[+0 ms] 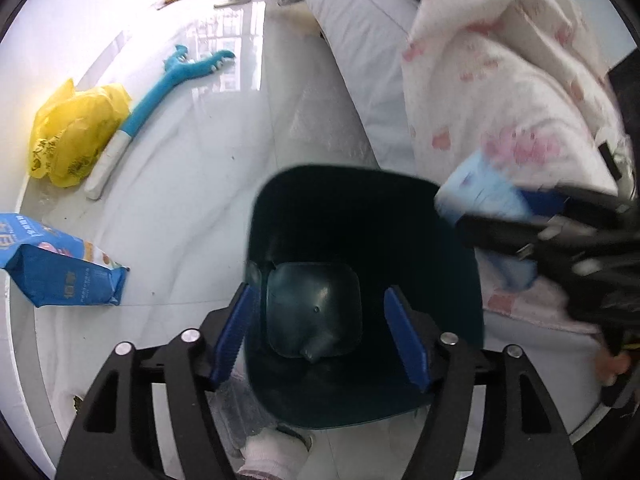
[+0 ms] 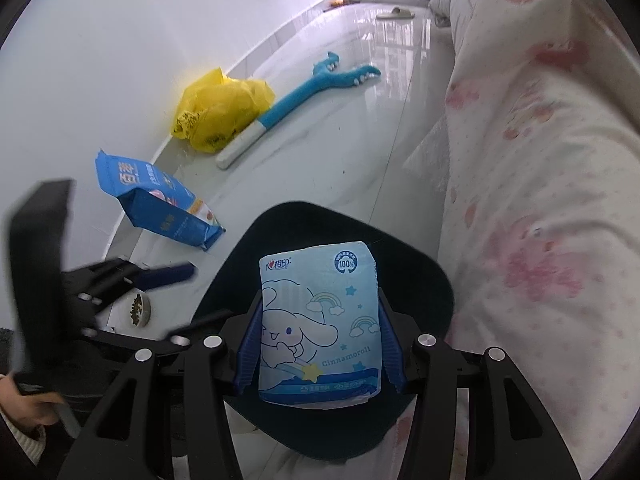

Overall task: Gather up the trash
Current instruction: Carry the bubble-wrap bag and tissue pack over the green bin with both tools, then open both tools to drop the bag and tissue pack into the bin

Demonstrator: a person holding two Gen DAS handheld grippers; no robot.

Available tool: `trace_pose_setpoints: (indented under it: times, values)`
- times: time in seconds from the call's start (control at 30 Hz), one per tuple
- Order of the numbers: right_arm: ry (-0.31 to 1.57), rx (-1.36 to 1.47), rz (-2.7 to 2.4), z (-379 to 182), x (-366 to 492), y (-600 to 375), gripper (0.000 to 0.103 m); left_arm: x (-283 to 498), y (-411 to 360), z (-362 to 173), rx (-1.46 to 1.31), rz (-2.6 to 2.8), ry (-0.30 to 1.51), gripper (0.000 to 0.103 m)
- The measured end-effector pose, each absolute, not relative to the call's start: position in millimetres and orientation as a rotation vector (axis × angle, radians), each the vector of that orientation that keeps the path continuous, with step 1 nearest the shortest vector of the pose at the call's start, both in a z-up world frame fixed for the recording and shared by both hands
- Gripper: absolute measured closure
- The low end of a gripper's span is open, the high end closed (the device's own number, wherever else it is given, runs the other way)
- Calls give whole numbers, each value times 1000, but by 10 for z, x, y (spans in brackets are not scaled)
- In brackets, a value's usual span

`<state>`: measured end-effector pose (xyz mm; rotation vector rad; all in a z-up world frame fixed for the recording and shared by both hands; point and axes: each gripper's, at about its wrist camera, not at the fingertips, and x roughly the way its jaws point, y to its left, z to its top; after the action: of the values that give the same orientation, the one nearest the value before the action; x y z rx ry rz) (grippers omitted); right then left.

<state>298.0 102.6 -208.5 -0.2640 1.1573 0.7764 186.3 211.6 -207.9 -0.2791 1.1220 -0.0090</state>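
right tongs (image 2: pixel 318 344) clamped on tissue pack (image 2: pixel 318 328), held right over dark bin (image 2: pixel 424 276) mouth, guessing so it drops straight in. left tongs (image 1: pixel 320 336) spread, nothing between them, above bin too.

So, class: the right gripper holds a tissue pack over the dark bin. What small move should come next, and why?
Probably open the right gripper and let the tissue pack drop. The pack is clamped between the blue pads, directly above the open mouth of the bin, so a release should land it inside.
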Motion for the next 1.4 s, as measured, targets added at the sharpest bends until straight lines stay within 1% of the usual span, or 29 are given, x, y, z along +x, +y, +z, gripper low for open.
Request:
trace_pose_setpoints:
  times: [0.1, 0.3, 0.57, 0.67, 0.73, 0.77, 0.83, 1.1, 1.23, 1.4]
  values:
    - [1185, -281, 766, -2211, 2972, 1084, 51, 1812, 2175, -1884, -272, -7, 1067, 25]
    - [1227, -313, 744, -2428, 2963, 1196, 51, 1717, 2229, -1389, -236, 1, 940, 22]
    - [1261, -360, 735, -2604, 2919, 1278, 50, 1633, 2112, -908, -169, -26, 823, 19]
    - [1270, -369, 736, -2627, 2896, 1285, 49, 1613, 2078, -775, -169, -31, 793, 18]
    - [1269, -369, 740, -2611, 2880, 1283, 43, 1611, 2077, -691, -170, -28, 775, 18]
    - [1268, -362, 743, -2597, 2879, 1275, 39, 1609, 2085, -655, -172, -27, 767, 17]
    - [1265, -340, 747, -2541, 2879, 1234, 36, 1609, 2102, -586, -174, -23, 748, 16]
    - [1166, -272, 783, -2105, 2859, 1085, 30, 1614, 2100, -443, -195, -9, 717, 13]
    - [1077, -263, 800, -1839, 2823, 943, 24, 1662, 2000, -387, -206, -18, 715, 13]
    - [998, -248, 798, -1576, 2815, 677, 22, 1723, 1771, -261, -182, -43, 681, 11]
